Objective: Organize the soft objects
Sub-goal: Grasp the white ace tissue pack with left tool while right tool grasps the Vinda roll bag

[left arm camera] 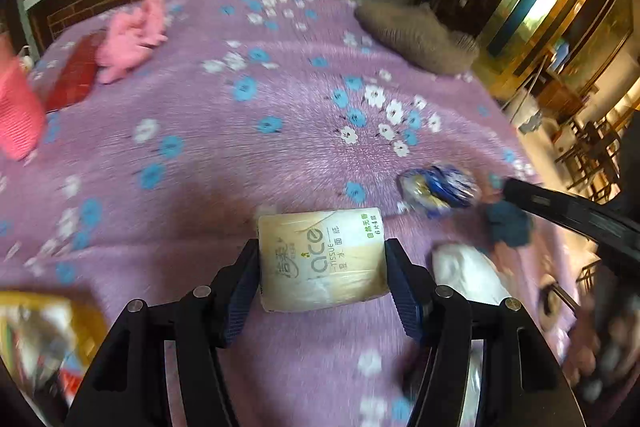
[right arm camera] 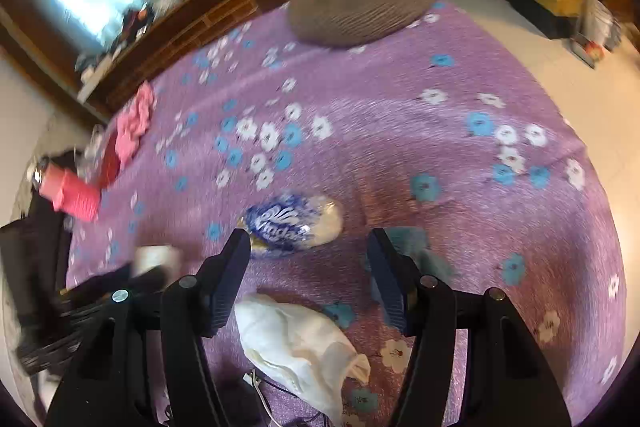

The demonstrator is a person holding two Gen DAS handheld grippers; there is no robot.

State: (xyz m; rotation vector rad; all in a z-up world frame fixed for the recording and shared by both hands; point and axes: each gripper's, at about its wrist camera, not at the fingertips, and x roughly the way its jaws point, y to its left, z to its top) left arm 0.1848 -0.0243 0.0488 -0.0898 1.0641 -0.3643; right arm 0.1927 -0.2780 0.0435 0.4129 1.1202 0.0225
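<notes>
Only the left wrist view shows the tissue pack (left arm camera: 322,259) — low centre, clamped between the left gripper (left arm camera: 322,281) pads over the purple bedspread (left arm camera: 240,147). Right gripper (right arm camera: 310,275) gapes wide, holding nothing — blue tissue pack (right arm camera: 294,225) just past its fingertips, white cloth (right arm camera: 304,343) between the fingers.

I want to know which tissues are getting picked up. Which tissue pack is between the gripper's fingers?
The beige tissue pack, sitting between the left gripper fingers. The blue tissue pack lies farther off on the purple bedspread, untouched.
</notes>
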